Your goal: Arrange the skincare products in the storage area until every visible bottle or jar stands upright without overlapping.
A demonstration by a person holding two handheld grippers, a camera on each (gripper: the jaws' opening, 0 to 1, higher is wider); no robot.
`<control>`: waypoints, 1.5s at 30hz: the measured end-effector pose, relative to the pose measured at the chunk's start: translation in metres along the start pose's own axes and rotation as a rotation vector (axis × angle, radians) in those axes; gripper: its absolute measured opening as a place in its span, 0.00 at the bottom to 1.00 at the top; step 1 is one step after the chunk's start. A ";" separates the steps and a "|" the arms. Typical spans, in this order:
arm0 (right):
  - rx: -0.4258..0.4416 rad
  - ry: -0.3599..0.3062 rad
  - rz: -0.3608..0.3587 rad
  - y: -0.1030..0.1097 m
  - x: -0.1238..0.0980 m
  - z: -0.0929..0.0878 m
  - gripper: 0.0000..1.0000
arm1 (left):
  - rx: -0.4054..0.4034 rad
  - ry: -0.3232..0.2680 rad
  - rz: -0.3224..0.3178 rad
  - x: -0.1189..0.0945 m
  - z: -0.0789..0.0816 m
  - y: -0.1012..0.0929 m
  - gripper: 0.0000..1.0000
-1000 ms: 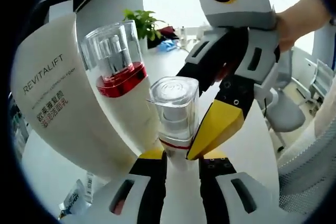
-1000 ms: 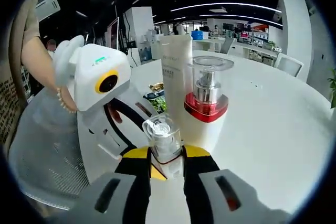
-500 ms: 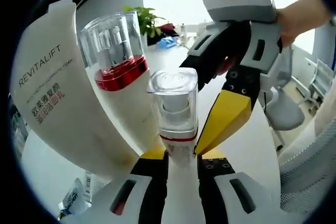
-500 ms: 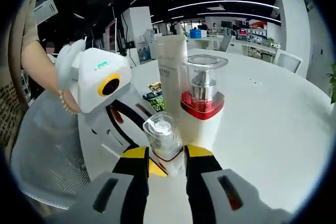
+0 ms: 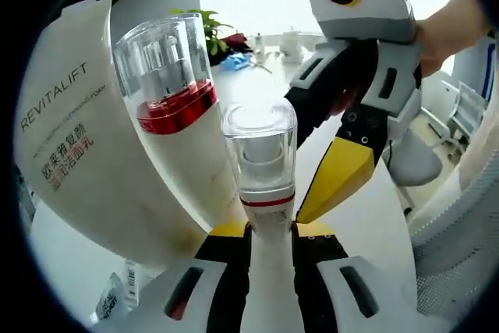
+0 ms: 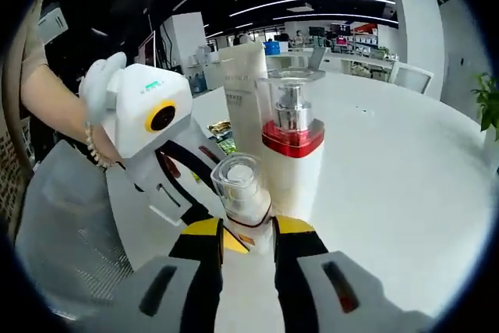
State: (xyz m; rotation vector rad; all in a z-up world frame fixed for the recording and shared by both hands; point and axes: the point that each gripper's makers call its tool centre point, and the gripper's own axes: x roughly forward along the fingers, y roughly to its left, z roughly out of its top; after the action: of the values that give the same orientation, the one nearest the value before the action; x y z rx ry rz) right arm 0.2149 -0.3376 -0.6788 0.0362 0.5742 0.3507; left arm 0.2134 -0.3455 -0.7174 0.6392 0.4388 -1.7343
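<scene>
1. A small pump bottle (image 5: 260,169) with a clear cap stands upright on the white table (image 6: 390,161), just in front of a larger red-collared pump bottle (image 5: 175,126).
2. A white tube (image 5: 74,130) marked REVITALIFT stands beside the larger bottle.
3. The left gripper (image 5: 268,232) pinches the small bottle's lower body between its jaws.
4. The right gripper (image 6: 248,230) also clamps the small bottle (image 6: 242,196) near its base.
5. Small packets (image 6: 222,136) lie on the table behind the bottles.
6. A potted plant (image 5: 204,29) stands far back.

Two clear-capped pump bottles (image 5: 261,169) (image 5: 175,115), one white tube (image 5: 70,138), two sachets (image 6: 222,136)
</scene>
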 end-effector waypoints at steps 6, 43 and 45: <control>0.011 0.008 -0.024 0.003 -0.003 -0.006 0.26 | 0.028 0.005 -0.056 0.001 0.001 -0.002 0.16; 0.042 0.010 -0.087 0.005 -0.017 -0.006 0.52 | -0.127 0.015 0.005 -0.046 -0.011 -0.002 0.43; 0.044 0.002 -0.094 0.006 -0.020 -0.005 0.55 | -0.187 0.012 0.042 -0.053 -0.013 0.000 0.50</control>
State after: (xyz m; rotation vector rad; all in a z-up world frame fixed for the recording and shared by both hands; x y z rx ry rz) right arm 0.1952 -0.3391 -0.6715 0.0508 0.5830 0.2466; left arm 0.2252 -0.2974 -0.6947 0.5205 0.5842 -1.6283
